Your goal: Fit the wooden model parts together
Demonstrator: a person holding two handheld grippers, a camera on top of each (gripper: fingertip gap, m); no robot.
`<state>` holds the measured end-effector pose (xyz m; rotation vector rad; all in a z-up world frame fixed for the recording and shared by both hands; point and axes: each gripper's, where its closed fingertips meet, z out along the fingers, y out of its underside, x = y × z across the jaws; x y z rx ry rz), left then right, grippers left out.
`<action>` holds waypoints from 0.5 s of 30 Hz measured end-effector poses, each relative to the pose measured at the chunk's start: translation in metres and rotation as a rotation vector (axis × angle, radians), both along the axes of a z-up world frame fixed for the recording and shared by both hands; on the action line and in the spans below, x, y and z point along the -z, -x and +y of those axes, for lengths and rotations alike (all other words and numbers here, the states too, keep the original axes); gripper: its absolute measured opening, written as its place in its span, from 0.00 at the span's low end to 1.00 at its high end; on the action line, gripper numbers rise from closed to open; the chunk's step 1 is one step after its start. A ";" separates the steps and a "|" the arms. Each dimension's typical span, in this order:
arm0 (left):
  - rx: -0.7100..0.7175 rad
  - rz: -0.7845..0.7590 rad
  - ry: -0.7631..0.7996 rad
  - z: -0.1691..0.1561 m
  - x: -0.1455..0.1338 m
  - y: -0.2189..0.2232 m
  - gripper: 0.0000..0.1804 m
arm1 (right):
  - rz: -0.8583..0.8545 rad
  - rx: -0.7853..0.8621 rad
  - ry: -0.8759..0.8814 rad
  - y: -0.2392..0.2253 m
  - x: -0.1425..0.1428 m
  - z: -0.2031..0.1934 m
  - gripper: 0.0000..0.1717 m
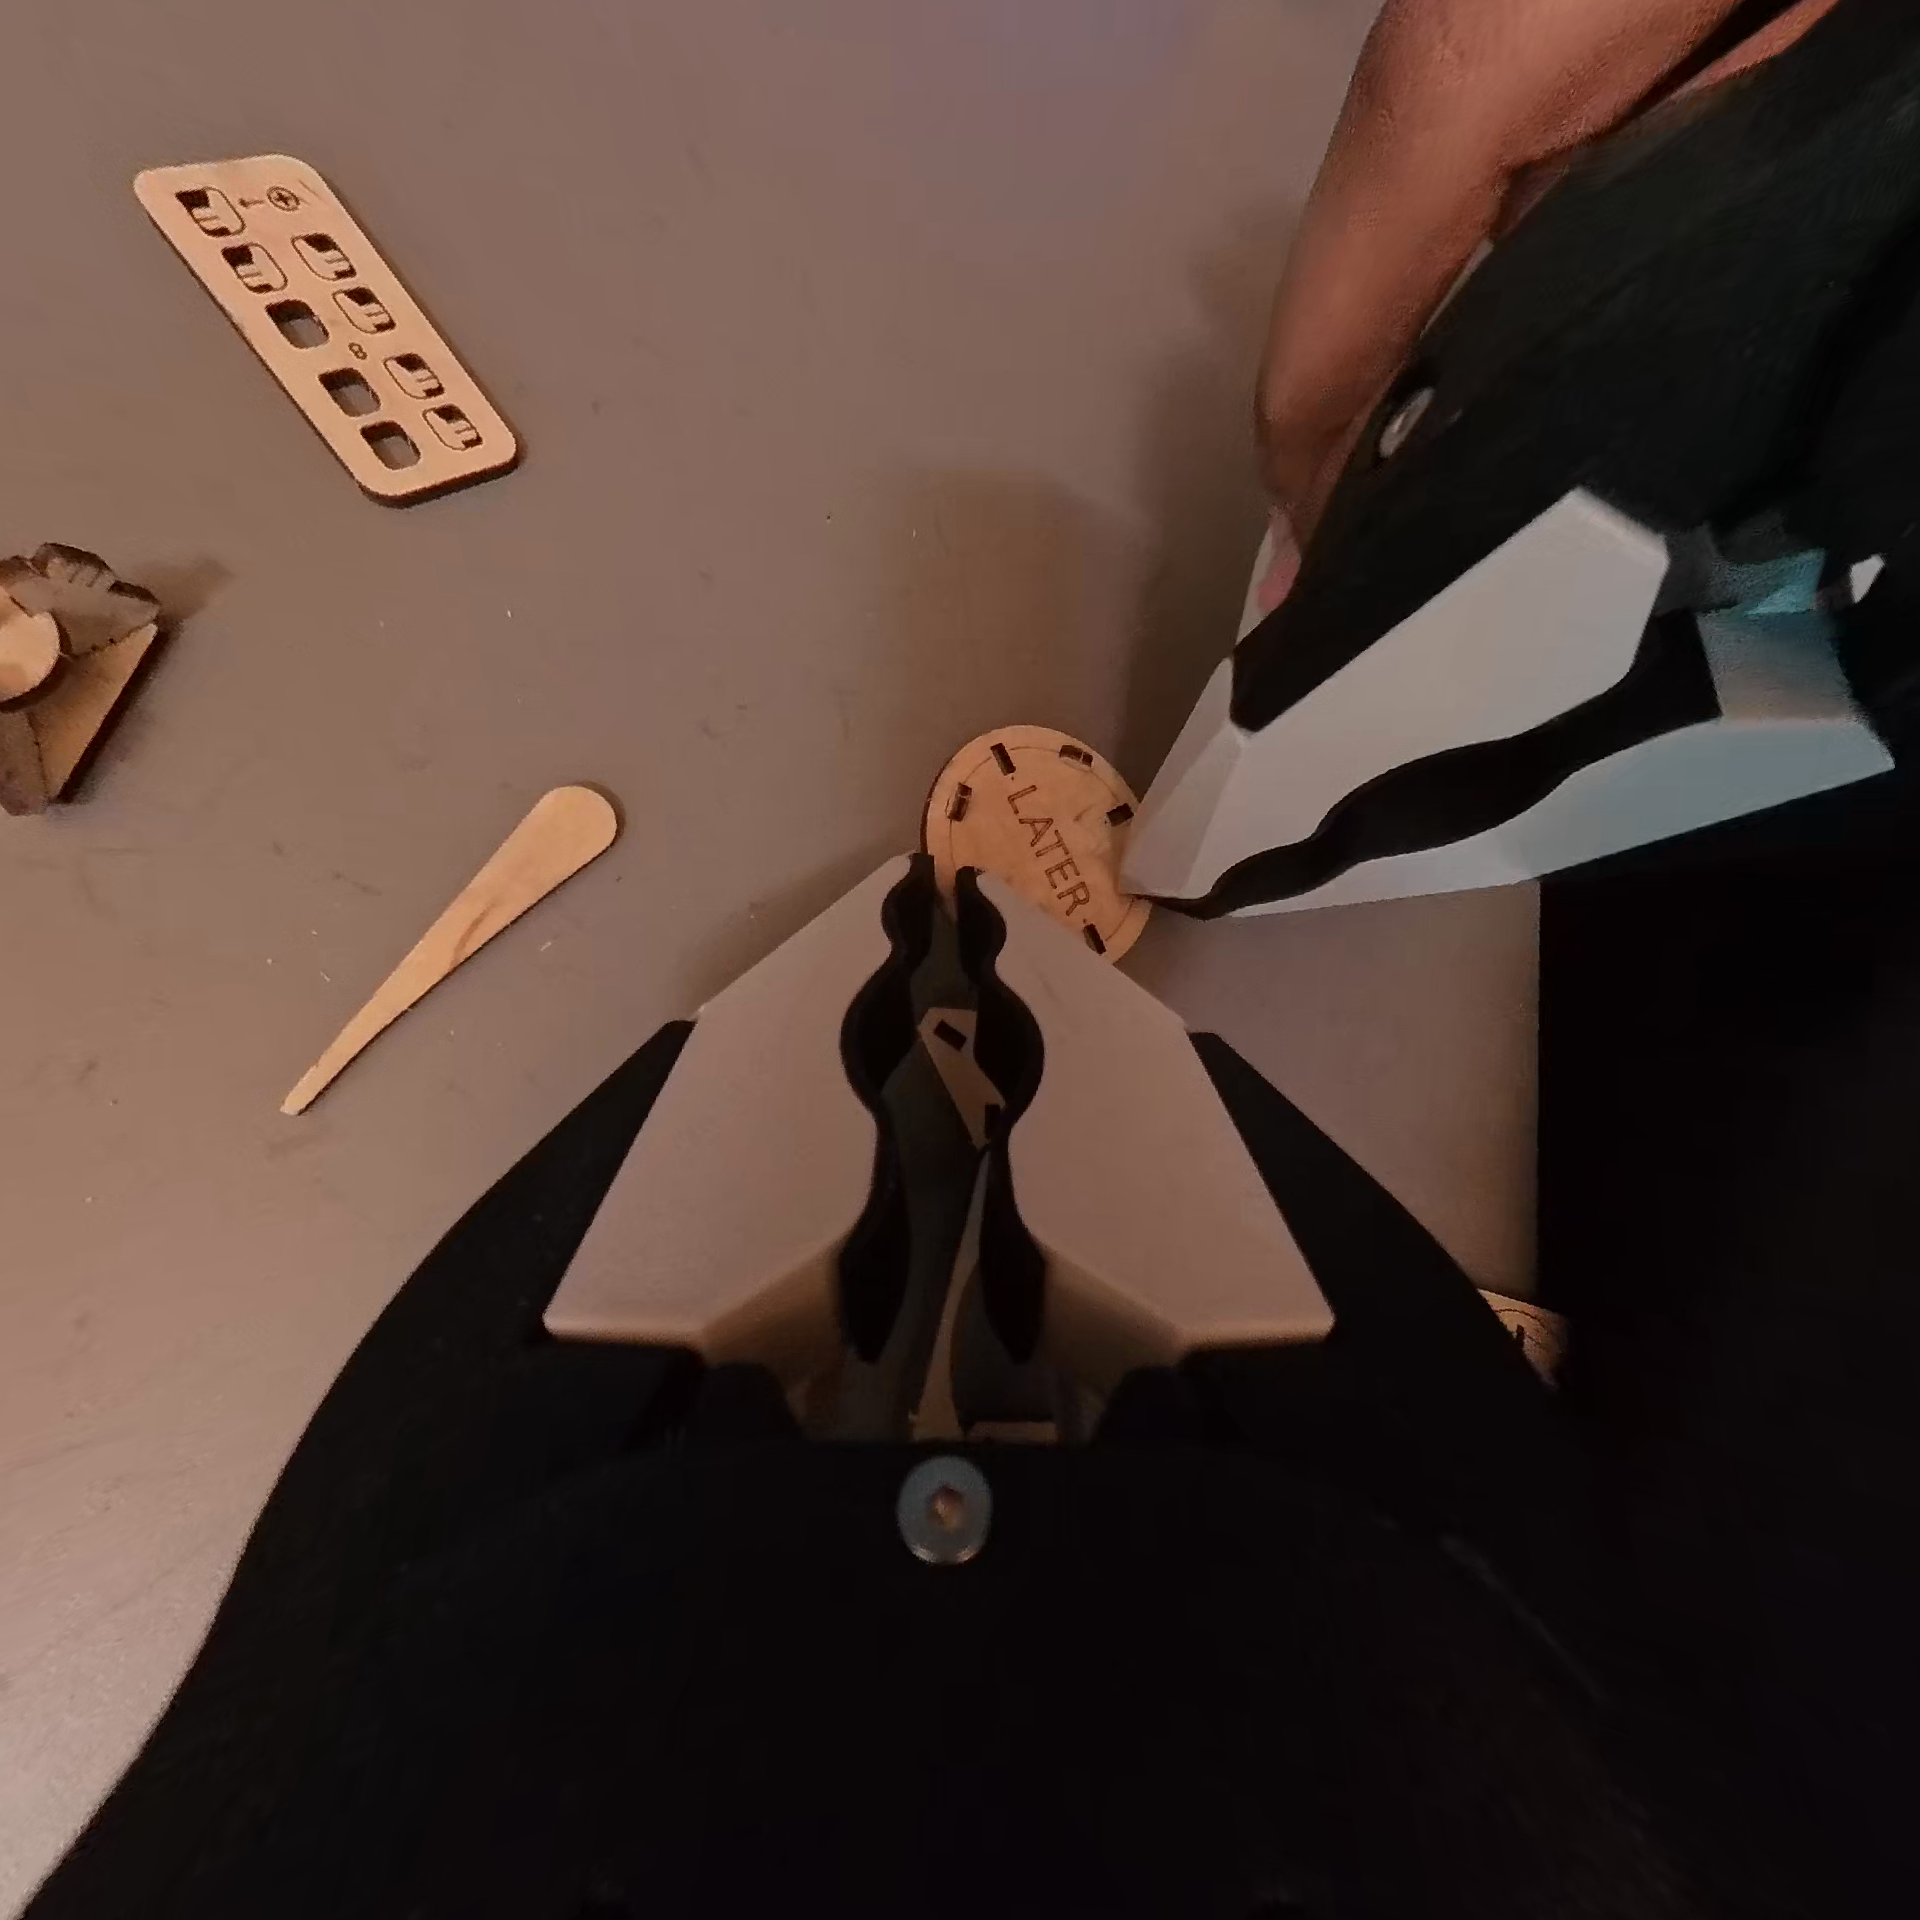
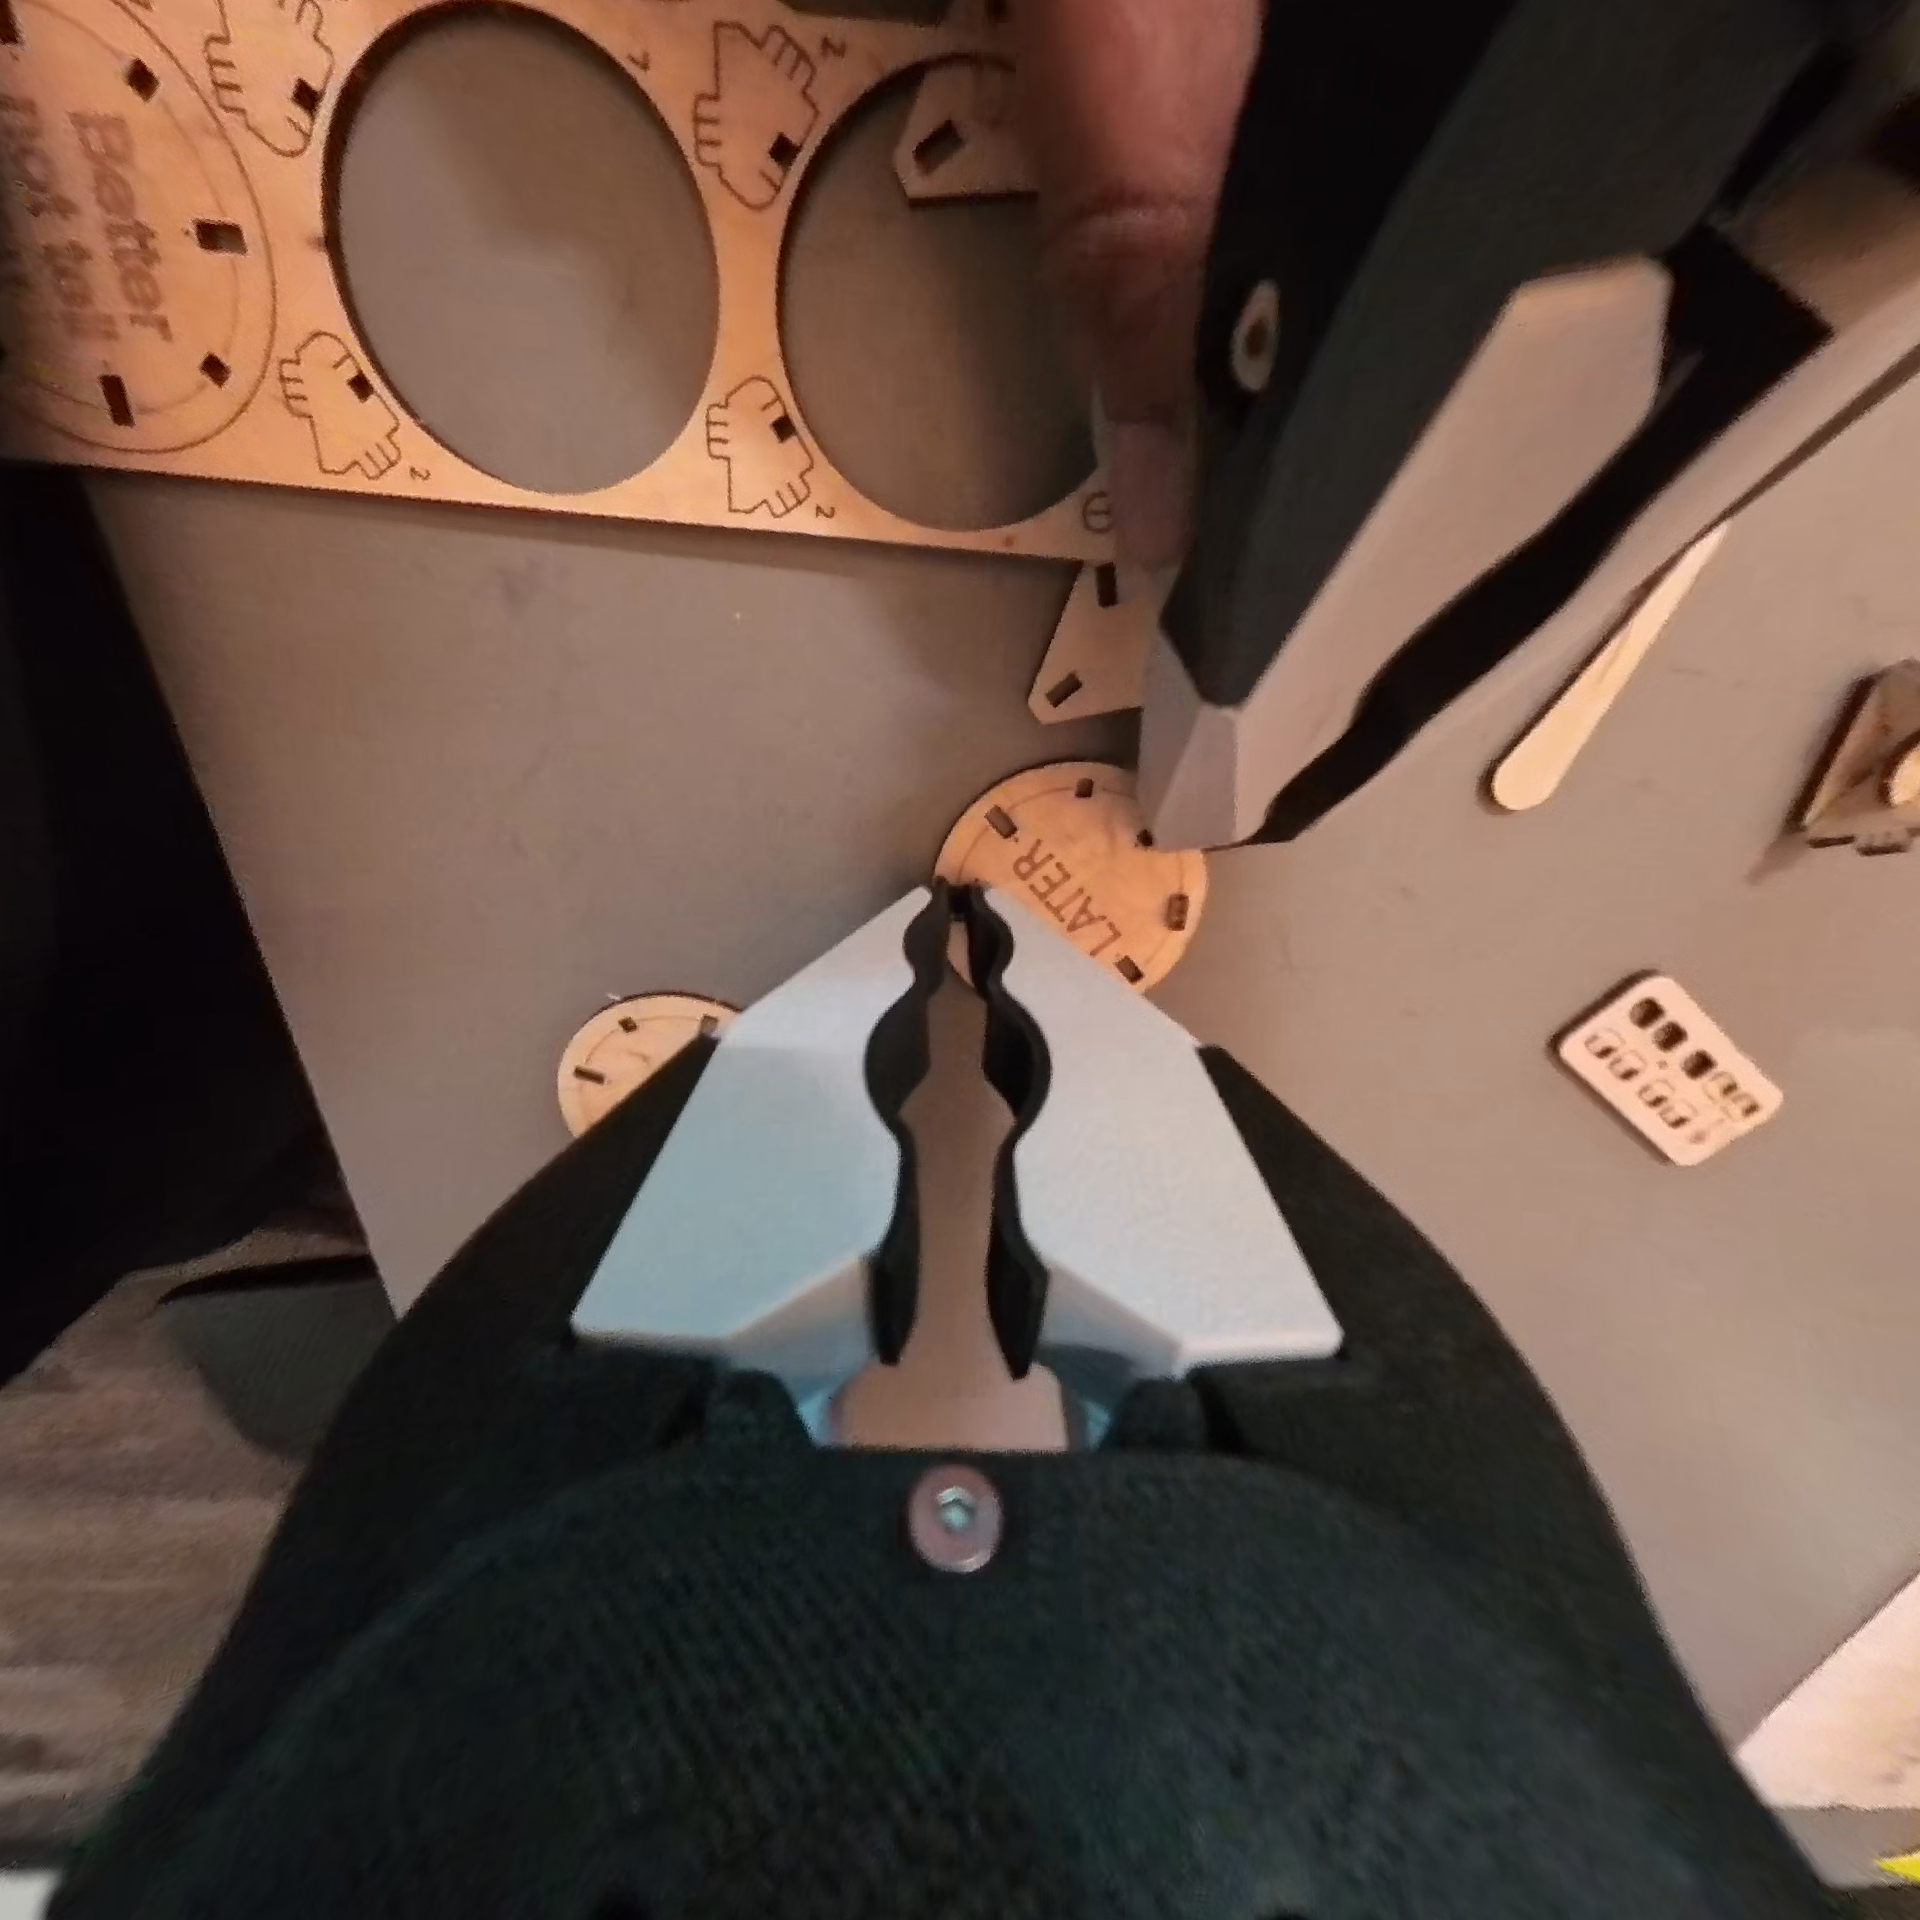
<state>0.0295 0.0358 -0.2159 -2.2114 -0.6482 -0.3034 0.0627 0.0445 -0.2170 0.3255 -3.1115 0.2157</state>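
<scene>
Engraved wooden disc (image 1: 1039, 821) lying flat on desk (image 1: 727, 520), near desk edge. Left tongs (image 1: 940, 883) showing thin slit, tips meeting disc rim, grip unclear. Right tongs (image 2: 958, 896) closed, tips touching rim elsewhere. Disc looking light, stiff, thin; best pinching across raised rim

Engraved word on round wooden disc (image 1: 1039, 831); lettering, small digits on wooden sheet (image 2: 291, 260); symbols on slotted card (image 1: 322, 322).
</scene>
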 end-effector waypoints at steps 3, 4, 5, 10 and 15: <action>-0.001 -0.006 -0.003 0.000 0.000 0.000 0.02 | 0.040 0.041 0.076 0.007 -0.005 -0.002 0.29; -0.001 -0.005 -0.002 0.000 0.000 0.000 0.02 | 0.016 0.065 0.127 0.005 -0.010 -0.006 0.28; -0.001 -0.002 -0.001 0.000 0.000 0.000 0.02 | -0.010 0.093 0.196 0.004 -0.017 -0.011 0.27; -0.002 -0.008 -0.003 0.000 0.000 0.000 0.02 | 0.077 0.252 0.640 0.029 -0.063 -0.034 0.05; -0.002 -0.010 -0.004 0.000 0.000 0.000 0.02 | -0.064 0.550 1.299 0.048 -0.128 -0.050 0.00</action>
